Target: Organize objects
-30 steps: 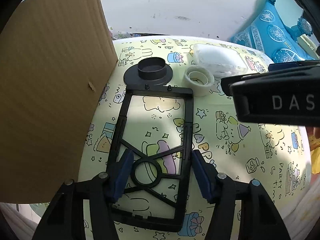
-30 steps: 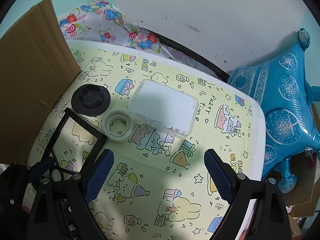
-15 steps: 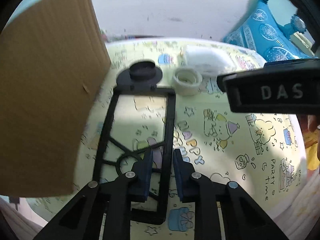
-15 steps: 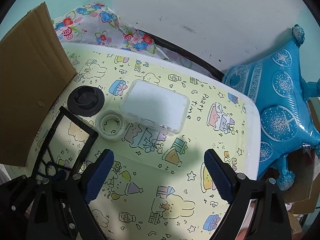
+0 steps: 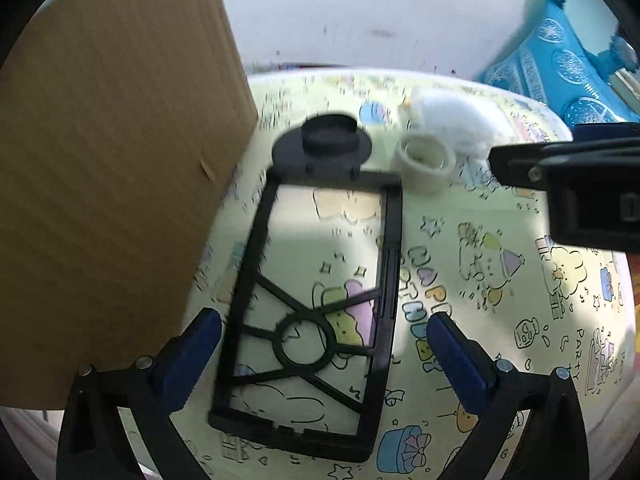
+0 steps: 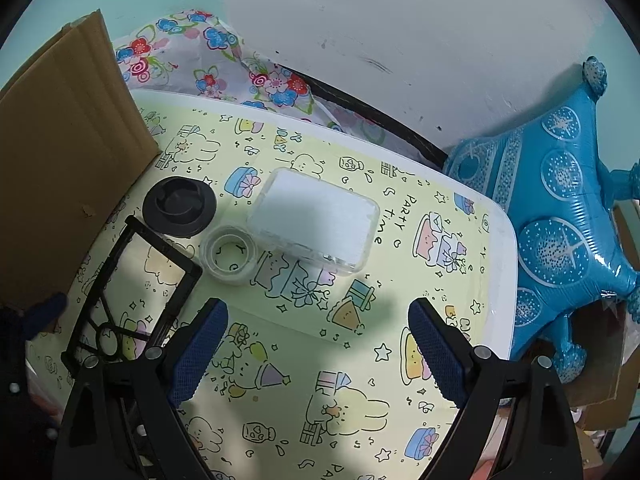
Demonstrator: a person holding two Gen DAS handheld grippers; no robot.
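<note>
A black rectangular frame (image 5: 390, 280) with a ring and spokes lies flat on the patterned table; it also shows in the right wrist view (image 6: 180, 300). My left gripper (image 5: 322, 350) is open, its blue pads either side of the frame's near end, holding nothing. Beyond the frame sit a black round cap (image 5: 322, 144), a clear tape roll (image 5: 426, 158) and a white plastic box (image 5: 456, 116). In the right wrist view the cap (image 6: 179, 205), tape roll (image 6: 229, 255) and box (image 6: 316, 218) lie ahead of my open, empty right gripper (image 6: 318, 354).
A tall cardboard sheet (image 5: 104, 168) stands along the table's left edge. A blue foil balloon (image 6: 560, 216) leans at the right beyond the table's edge (image 6: 508, 248). Flowered cloth (image 6: 224, 64) lies behind the table. The right gripper's body (image 5: 580, 196) hangs at the right of the left wrist view.
My left gripper was partly open over the frame, closed narrow half a second ago, and now stands wide open around it. The right gripper drew back slightly.
</note>
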